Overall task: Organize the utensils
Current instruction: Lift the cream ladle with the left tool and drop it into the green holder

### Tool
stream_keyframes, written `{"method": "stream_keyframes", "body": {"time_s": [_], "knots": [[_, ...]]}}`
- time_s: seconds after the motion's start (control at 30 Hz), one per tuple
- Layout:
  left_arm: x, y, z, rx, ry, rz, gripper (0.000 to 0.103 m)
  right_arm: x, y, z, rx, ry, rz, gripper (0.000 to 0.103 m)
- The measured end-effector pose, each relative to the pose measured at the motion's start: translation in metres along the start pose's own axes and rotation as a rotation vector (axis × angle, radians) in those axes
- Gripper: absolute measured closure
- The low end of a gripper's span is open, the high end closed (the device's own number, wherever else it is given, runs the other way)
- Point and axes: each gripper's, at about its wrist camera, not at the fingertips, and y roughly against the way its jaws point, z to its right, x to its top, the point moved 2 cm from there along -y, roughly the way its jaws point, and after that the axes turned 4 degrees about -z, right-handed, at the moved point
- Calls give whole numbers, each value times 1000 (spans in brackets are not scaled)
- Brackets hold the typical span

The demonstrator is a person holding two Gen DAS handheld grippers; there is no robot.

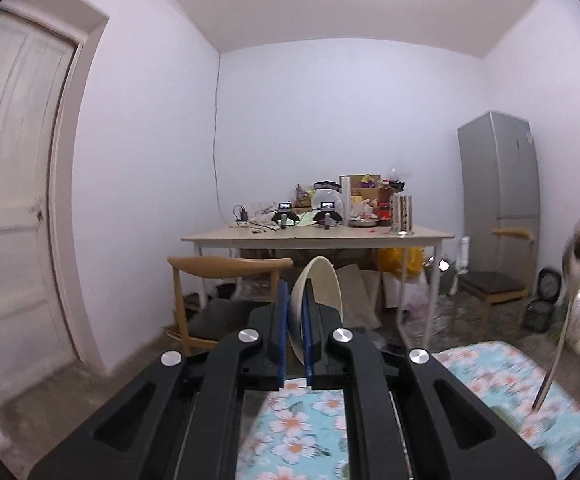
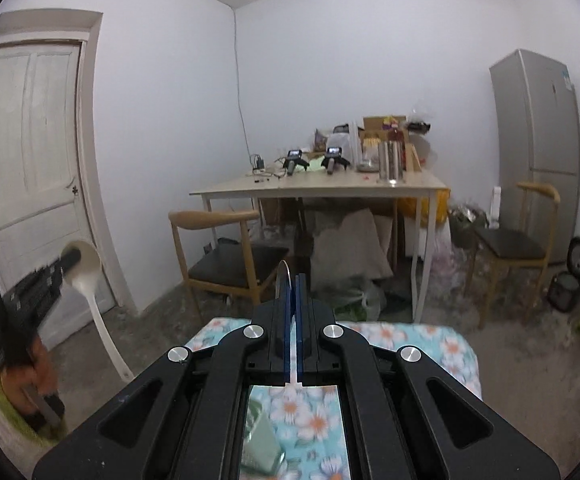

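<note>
Left wrist view: white ladle (image 1: 318, 292) bowl clamped between left tool (image 1: 294, 320) pads, handle trailing below.

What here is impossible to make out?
Right wrist view: metal utensil in the right tool, seen edge-on, its type unclear.
Right wrist view: green object below, blurred, partly hidden by the tool's body.
Left wrist view: white ladle's handle, hidden by the left tool.
Both views: far table's clutter, too small.
</note>
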Motion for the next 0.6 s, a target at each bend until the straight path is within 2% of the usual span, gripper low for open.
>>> {"method": "stream_keyframes", "body": {"time_s": [0.27, 0.6], "knots": [[-34, -17, 15, 66, -97, 34, 97, -15, -42, -29, -32, 134, 10, 103], [-62, -30, 12, 53, -96, -15, 97, -38, -50, -40, -49, 214, -14, 103]]}}
